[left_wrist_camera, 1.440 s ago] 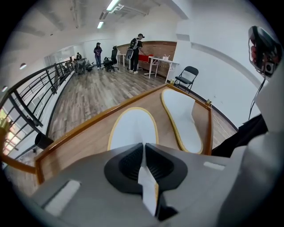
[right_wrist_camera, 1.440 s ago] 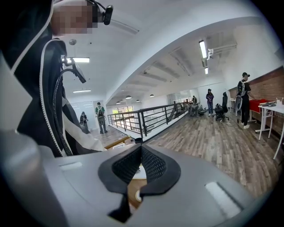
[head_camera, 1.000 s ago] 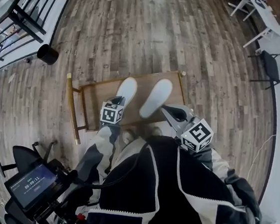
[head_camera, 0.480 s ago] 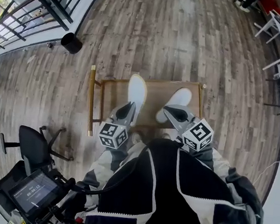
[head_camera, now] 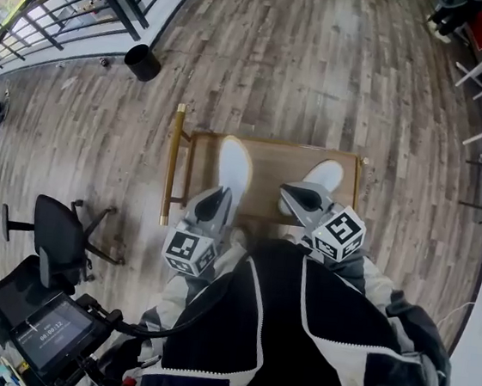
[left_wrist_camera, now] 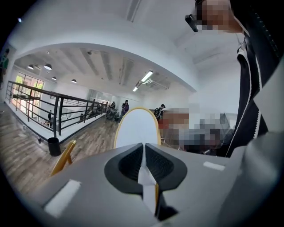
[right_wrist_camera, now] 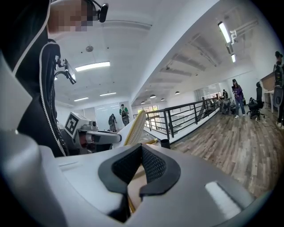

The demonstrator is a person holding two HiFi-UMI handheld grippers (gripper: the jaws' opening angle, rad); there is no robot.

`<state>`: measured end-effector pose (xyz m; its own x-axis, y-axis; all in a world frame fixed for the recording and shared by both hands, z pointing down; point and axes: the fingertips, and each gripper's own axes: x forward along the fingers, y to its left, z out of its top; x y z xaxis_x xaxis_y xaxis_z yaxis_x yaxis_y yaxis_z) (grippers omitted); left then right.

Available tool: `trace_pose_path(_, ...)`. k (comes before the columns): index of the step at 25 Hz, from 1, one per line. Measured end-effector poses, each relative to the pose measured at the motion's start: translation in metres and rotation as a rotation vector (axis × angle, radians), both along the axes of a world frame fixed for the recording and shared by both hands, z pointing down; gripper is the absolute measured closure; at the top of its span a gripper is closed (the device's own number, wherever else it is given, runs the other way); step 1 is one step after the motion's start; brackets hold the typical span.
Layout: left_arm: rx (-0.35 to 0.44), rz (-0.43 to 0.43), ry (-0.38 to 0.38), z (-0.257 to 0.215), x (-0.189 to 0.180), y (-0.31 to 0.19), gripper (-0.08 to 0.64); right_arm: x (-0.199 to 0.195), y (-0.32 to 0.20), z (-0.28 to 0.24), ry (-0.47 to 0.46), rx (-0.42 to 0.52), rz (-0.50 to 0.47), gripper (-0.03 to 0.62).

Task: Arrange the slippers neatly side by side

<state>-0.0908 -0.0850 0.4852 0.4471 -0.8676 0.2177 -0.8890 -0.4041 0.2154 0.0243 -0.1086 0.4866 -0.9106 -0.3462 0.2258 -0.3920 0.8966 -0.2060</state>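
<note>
Head view: nearly level, left hand-held gripper (head_camera: 220, 196) pinches left slipper (head_camera: 234, 163); right hand-held gripper (head_camera: 291, 192) pinches right slipper (head_camera: 328, 175).

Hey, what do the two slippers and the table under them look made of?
The slippers: soft matte white fabric, it seems, with a yellowish ribbed sole. The table: brown top with visible grain, wood or laminate; its frame looks like gold-coloured metal, slightly glossy.

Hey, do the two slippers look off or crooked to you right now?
Yes. The left slipper, clamped in the left tool, points straight ahead, but the right slipper, in the right tool, slants outward, with a wide gap between them over the wooden table.
</note>
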Motion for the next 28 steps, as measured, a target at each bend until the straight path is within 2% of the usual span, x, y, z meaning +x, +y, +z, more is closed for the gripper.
trace_pose_path(5, -0.039, -0.045, -0.041, 0.026, -0.027, 0.004, 0.529, -0.003, 0.014, 0.003, 0.003, 0.008, 0.008, 0.588)
trace_pose_path(12, -0.159, -0.131, -0.089, 0.086, -0.085, -0.011, 0.529, -0.006, 0.030, 0.008, 0.035, 0.001, 0.053, 0.588)
trace_pose_path(21, -0.354, -0.145, -0.171, 0.174, -0.100, -0.053, 0.529, 0.021, 0.014, 0.017, 0.068, -0.038, 0.140, 0.588)
trace_pose_path(28, -0.422, -0.174, -0.154, 0.199, -0.116, -0.082, 0.529, 0.032, 0.004, 0.021, 0.080, -0.046, 0.199, 0.588)
